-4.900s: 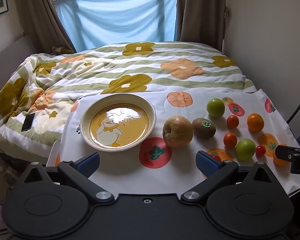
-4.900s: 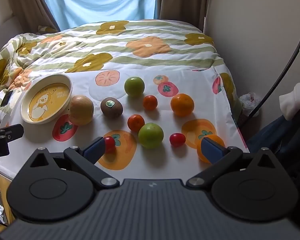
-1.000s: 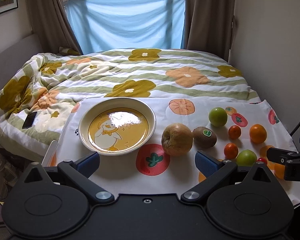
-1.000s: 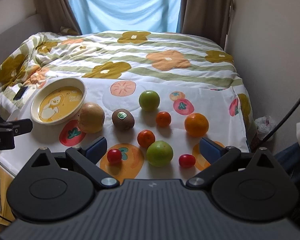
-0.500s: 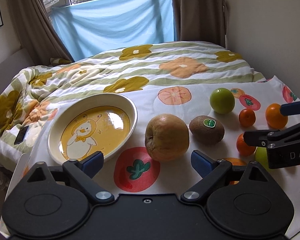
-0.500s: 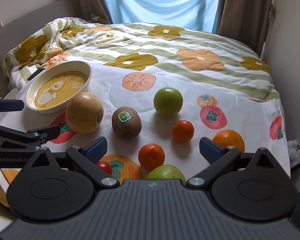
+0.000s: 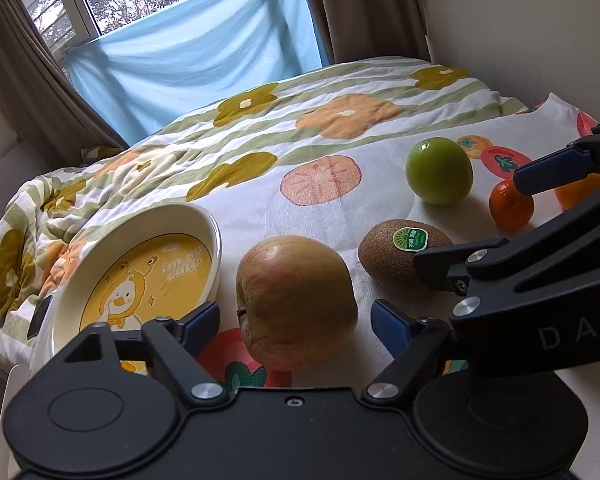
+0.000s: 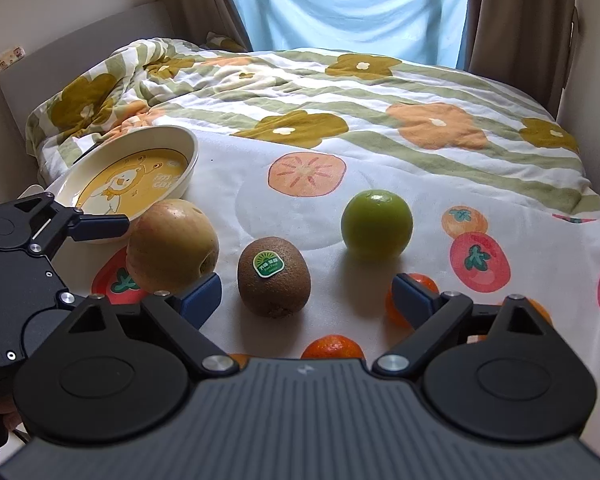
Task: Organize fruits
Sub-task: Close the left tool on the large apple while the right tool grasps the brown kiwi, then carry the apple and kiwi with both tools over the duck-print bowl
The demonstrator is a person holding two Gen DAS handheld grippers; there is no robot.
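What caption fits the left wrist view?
Left hand-held gripper closing around the apple, beside the duck plate and kiwi.

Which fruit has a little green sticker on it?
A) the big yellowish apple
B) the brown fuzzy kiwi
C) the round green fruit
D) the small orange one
B: the kiwi wears a round green sticker on top, while the apple, the green fruit and the small orange fruit have bare skins.
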